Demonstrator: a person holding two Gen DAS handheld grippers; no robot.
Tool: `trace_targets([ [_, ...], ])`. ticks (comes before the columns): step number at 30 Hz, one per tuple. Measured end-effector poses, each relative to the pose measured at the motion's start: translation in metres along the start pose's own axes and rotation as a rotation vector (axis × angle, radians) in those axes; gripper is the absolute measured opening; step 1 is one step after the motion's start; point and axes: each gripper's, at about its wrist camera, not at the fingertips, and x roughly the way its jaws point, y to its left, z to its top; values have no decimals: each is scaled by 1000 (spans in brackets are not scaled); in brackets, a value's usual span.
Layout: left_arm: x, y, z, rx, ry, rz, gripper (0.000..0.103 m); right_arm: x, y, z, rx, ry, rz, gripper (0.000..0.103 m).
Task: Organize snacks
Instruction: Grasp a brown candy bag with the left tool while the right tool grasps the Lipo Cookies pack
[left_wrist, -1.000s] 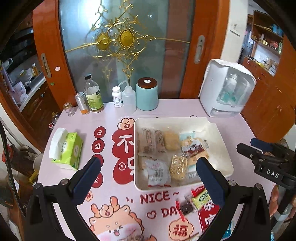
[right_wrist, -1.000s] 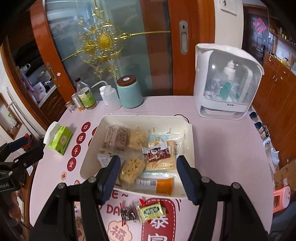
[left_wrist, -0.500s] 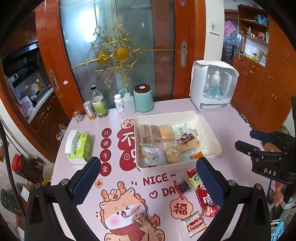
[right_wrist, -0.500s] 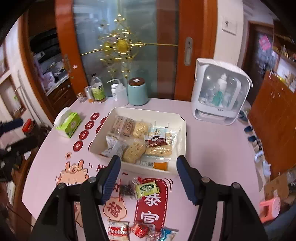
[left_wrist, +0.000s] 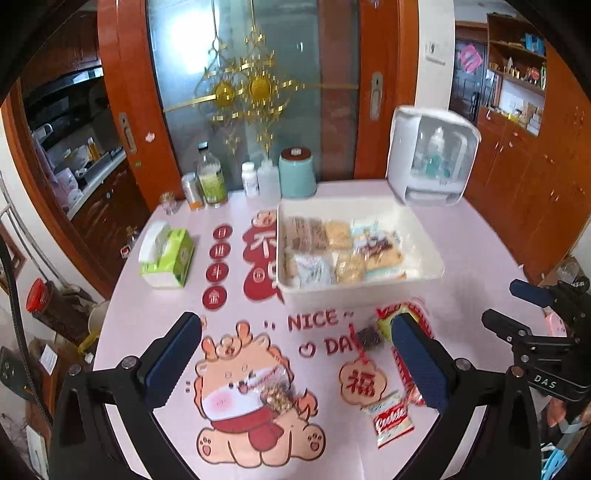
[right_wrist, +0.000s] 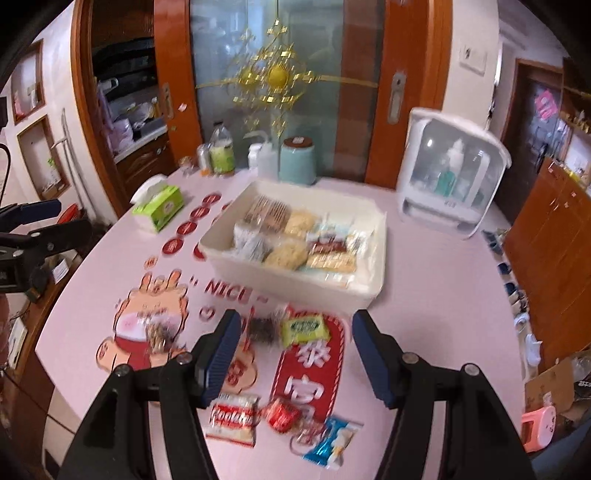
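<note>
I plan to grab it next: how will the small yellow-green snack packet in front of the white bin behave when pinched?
The small yellow-green snack packet looks like a thin, puffy film wrapper, so it is probably light and will crumple. It lies flat on the pink table mat, so it may slide when nudged. It touches a dark packet, which could drag along.

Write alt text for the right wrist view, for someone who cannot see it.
The open, empty tongs point down at a pink table where loose snack packets lie: a green one, a dark one, a red and white one and a blue one. Behind them stands a white bin already holding wrapped snacks.
</note>
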Motion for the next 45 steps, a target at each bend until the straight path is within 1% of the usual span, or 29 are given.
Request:
trace_targets([
  [4, 24, 3, -29, -18, 81, -13, 102, 15, 5, -24, 10, 55, 60, 63],
  [6, 35, 5, -45, -30, 109, -9, 102, 23, 10, -37, 18, 85, 91, 63],
  [10, 59, 12, -81, -76, 188, -17, 102, 38, 25, -68, 22, 147, 140, 63],
  [13, 74, 16, -109, -101, 238, -14, 102, 56, 41, -100, 34, 233, 186, 63],
  [17, 94, 22, -141, -140, 290, -2, 102, 85, 52, -131, 57, 336, 221, 63],
  [21, 115, 29, -157, -193, 328, -2, 102, 111, 56, -144, 96, 401, 243, 63],
  [26, 135, 36, -161, -242, 341, 5, 102, 141, 58, -149, 144, 468, 236, 63],
  [30, 154, 43, -157, -273, 353, 24, 102, 150, 63, -143, 143, 453, 222, 65],
  [34, 171, 51, -150, -315, 363, 43, 102, 156, 72, -138, 107, 433, 199, 65],
  [38, 189, 55, -147, -337, 384, 62, 102, 160, 87, -134, -3, 404, 122, 61],
  [39, 193, 56, -147, -343, 388, 66, 102, 160, 89, -135, -19, 398, 109, 58],
  [42, 203, 57, -148, -359, 397, 90, 102, 161, 92, -134, -49, 386, 87, 55],
  [44, 210, 58, -149, -373, 405, 94, 96, 161, 91, -133, -50, 383, 86, 51],
  [45, 214, 59, -151, -383, 414, 88, 88, 161, 89, -133, -47, 384, 90, 49],
])
